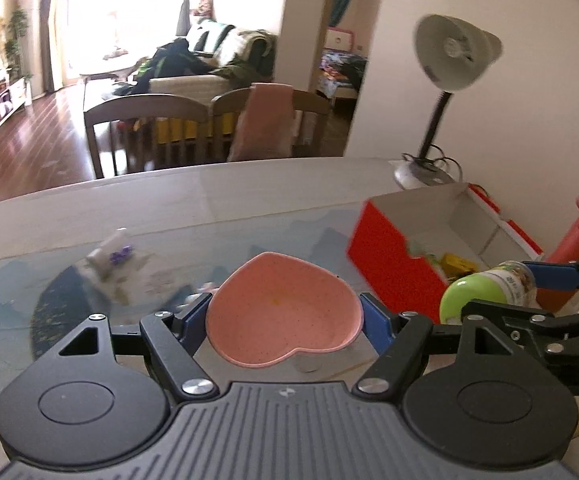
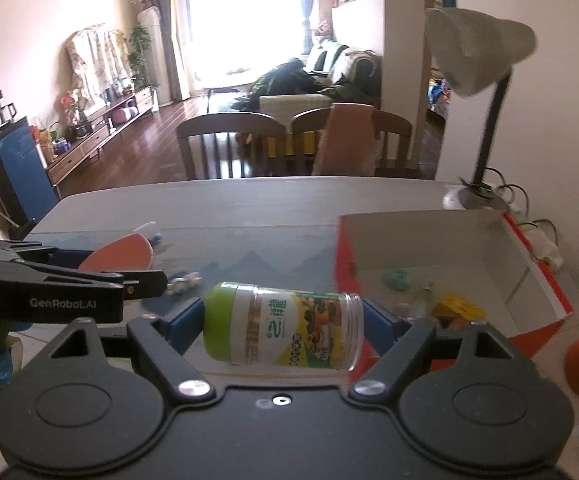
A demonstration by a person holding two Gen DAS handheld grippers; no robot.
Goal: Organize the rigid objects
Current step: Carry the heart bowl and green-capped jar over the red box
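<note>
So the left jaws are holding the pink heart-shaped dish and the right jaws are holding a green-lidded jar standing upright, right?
Not quite. The pink heart-shaped dish is in the left jaws, but the green-lidded clear plastic jar lies sideways between the right jaws, lid pointing left, not upright. The right wrist view shows this.

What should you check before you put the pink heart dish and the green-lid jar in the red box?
1. Left gripper holds the pink heart dish: ok, a finger on each side.
2. Right gripper holds the green-lid jar: ok, clamped end to end, lying sideways.
3. Red box is open on top: ok.
4. Room left in the box: ok, a few small things at the bottom, bare floor behind them.
5. Both items are over the box: not ok, both are short of its near wall.
6. The two grippers are clear of each other: cannot tell, they look close side by side.
</note>
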